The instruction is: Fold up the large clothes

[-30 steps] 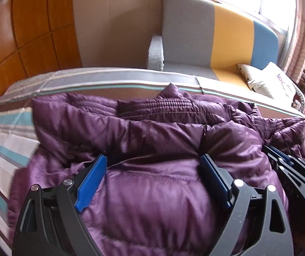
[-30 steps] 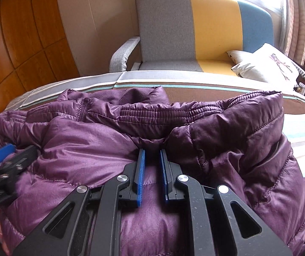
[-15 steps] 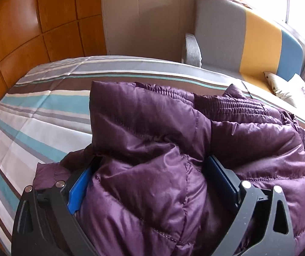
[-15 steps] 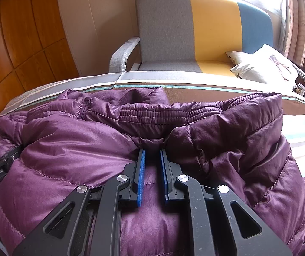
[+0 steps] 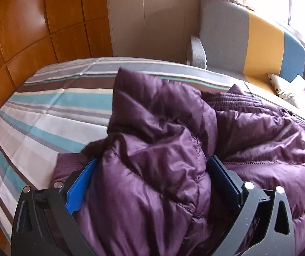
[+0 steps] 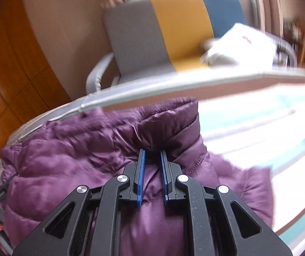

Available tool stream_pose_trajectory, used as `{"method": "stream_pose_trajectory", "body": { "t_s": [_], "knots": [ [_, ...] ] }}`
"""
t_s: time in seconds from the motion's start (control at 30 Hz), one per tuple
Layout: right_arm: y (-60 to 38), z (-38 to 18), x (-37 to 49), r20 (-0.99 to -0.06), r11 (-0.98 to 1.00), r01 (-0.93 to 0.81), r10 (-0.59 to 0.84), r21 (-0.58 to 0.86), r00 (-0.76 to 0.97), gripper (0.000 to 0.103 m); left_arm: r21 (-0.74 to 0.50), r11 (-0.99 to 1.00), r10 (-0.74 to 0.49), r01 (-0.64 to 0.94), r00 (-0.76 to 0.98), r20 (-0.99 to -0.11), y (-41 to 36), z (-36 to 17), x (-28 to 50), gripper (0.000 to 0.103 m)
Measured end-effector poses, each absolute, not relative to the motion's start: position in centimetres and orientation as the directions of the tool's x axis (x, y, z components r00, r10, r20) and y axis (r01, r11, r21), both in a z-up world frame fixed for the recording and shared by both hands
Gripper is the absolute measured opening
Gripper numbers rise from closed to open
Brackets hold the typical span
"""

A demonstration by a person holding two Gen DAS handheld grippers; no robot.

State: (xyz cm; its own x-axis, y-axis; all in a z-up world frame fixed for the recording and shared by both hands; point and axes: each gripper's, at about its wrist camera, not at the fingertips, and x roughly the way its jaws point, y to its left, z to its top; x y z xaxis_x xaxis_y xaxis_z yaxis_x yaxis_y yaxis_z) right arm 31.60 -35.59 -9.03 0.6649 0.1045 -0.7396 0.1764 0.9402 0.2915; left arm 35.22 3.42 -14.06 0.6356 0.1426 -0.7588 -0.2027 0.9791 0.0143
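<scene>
Purple puffer jacket (image 5: 195, 149) lies bunched on the striped bed (image 5: 46, 115), w/ a grey/yellow/blue armchair (image 5: 248, 42) and a cushion (image 5: 291, 87) beyond it. Left tool (image 5: 150, 179) has just been opening, jaws now at widest, a thick fold of jacket bulging between the blue pads (image 5: 79, 189); can't tell if they press on it. Right tool (image 6: 152, 164) is narrow, pinching a ridge of jacket fabric near the quilted edge; right-wrist view is motion-blurred, bed sheet showing to the right of the jacket.

Home bedroom: striped bed (image 5: 46, 111), armchair (image 5: 227, 42).
</scene>
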Motion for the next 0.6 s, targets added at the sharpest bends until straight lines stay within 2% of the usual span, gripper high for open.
{"method": "stream_pose_trajectory", "body": {
  "t_s": [0.27, 0.47, 0.6],
  "knots": [
    [-35.5, -10.1, 31.8, -0.742, 0.937, 0.189, 0.097, 0.292, 0.664, 0.013, -0.034, 0.98, 0.1, -0.197, 0.628, -0.772, 4.0, -14.7, 35.6, 0.101],
    [-33.9, -6.7, 28.9, -0.709, 0.951, 0.134, 0.109, 0.278, 0.697, 0.013, -0.107, 0.979, 0.033, -0.173, 0.654, -0.755, 5.4, -12.6, 32.6, 0.101],
    [-31.4, -4.9, 25.1, -0.682, 0.949, 0.059, 0.179, 0.311, 0.709, 0.013, -0.13, 0.964, 0.074, -0.234, 0.7, -0.71, 7.4, -11.3, 28.6, 0.101]
  ]
}}
